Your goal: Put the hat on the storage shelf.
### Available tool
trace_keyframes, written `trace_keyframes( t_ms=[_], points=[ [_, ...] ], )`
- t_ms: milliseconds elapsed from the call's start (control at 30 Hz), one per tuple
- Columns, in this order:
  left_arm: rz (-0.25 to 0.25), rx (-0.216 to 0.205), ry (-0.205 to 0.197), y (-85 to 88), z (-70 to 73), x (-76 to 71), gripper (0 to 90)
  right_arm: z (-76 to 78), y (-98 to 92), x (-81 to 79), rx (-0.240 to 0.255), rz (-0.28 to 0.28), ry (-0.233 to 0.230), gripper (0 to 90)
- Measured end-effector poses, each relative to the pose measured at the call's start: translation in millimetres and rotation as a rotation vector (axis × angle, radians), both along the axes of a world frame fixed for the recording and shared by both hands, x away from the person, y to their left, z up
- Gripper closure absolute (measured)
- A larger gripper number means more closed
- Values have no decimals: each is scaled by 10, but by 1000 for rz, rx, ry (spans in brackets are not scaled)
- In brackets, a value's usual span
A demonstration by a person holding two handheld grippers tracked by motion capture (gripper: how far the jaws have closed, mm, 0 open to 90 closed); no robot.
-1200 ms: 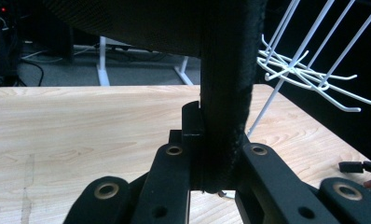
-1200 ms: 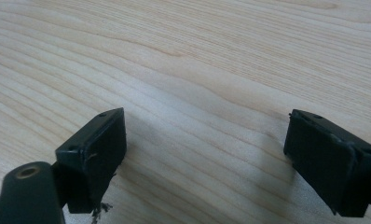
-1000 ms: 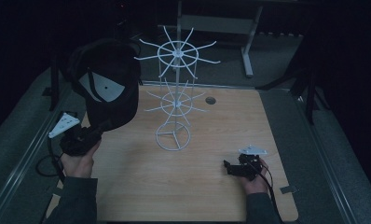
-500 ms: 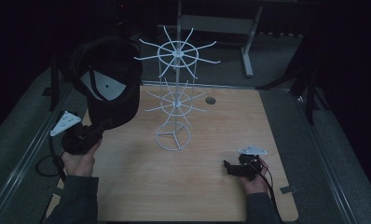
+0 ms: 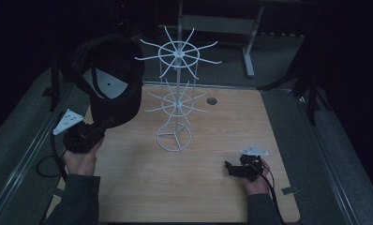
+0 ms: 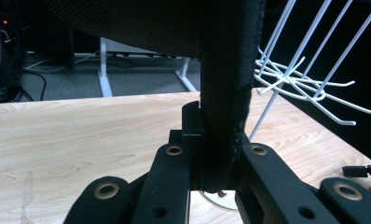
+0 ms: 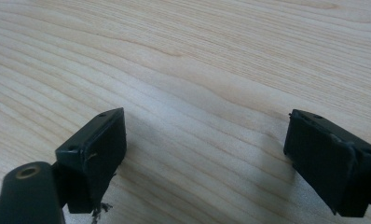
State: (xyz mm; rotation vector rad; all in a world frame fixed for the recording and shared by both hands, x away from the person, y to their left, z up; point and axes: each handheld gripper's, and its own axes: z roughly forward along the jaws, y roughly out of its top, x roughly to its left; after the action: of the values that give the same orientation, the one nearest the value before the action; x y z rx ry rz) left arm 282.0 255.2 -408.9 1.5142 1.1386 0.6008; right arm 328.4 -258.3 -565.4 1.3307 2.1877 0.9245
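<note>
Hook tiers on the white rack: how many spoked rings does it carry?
2. The upper ring sits at the top of the rack's pole; the lower ring is partway down, above the round base. The cap hangs left, clamped in the left gripper.

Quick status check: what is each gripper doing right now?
Left gripper: shut on the black cap, held up beside the white wire rack.
Right gripper: open, nothing between its jaws, low over the wooden table.

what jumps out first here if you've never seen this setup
A black cap held up at the table's left, its brim clamped in the left hand-held gripper. At the middle of the wooden table stands a white wire rack with two tiers of spoke-like hooks. The right hand-held gripper rests open near the front right.
</note>
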Motion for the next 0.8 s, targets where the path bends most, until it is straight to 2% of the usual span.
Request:
trace_keyframes(
  t_ms=[800],
  points=[
    [28,77,-20,-134,86,41,862,0,0,0,-1,0,0,126]
  ],
)
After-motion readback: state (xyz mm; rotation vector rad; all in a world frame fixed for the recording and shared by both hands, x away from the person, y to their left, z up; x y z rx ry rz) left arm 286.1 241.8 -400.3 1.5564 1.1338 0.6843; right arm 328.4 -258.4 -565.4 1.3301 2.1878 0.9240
